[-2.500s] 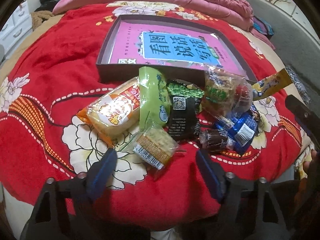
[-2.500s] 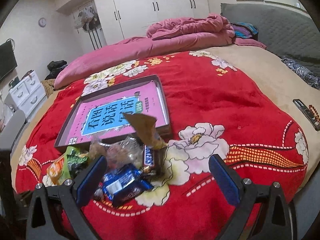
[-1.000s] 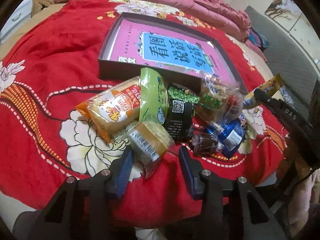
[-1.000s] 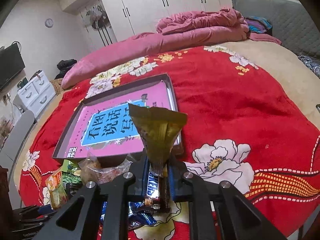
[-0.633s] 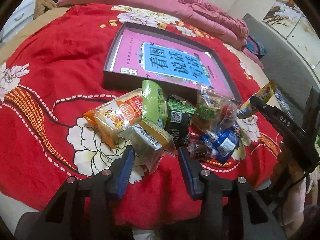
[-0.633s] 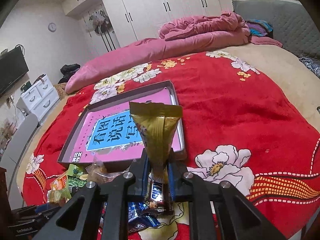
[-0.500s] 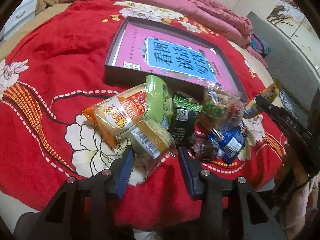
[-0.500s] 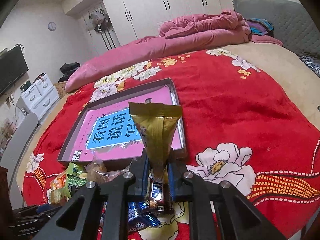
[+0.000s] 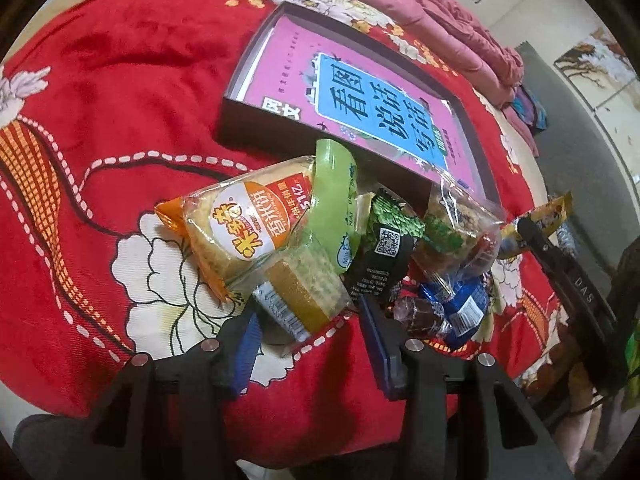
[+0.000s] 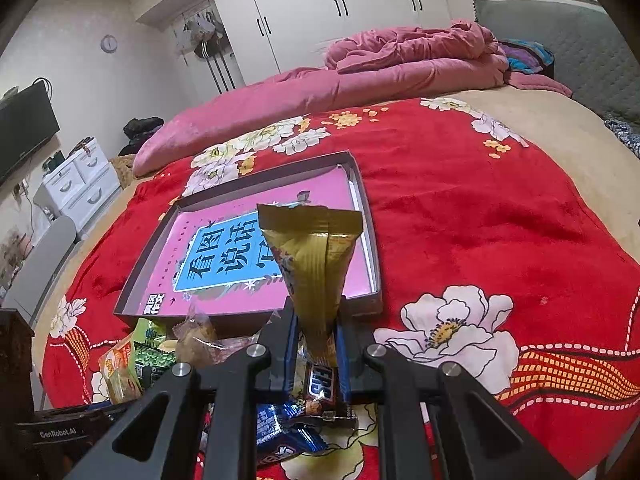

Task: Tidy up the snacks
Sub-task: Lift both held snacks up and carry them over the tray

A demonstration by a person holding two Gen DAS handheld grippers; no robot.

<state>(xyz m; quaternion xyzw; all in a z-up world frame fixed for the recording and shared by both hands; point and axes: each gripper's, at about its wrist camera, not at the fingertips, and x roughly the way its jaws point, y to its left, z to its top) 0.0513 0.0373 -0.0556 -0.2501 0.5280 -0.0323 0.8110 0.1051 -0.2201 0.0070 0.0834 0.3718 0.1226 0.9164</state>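
Note:
A pile of snack packets lies on the red floral blanket in front of a shallow dark box (image 9: pixel 256 120) with a pink and blue book inside. My left gripper (image 9: pixel 308 328) is shut on a clear-wrapped yellow-brown cake (image 9: pixel 300 288), next to an orange rice-cake pack (image 9: pixel 240 232), a green packet (image 9: pixel 336 184) and a black packet (image 9: pixel 380 264). My right gripper (image 10: pixel 316 344) is shut on a gold packet (image 10: pixel 316 256), held upright just before the box (image 10: pixel 248 320). The gold packet also shows at the right in the left wrist view (image 9: pixel 532 216).
Blue and brown candy bars (image 10: pixel 296 420) lie under the right gripper, and also show in the left wrist view (image 9: pixel 456 312). A pink duvet (image 10: pixel 360 76) is heaped at the back of the bed. White drawers (image 10: pixel 80 184) stand on the left.
Both grippers went from open to shut, the left on the yellow-brown cake, the right on the gold packet. The left view has tilted and moved closer to the pile.

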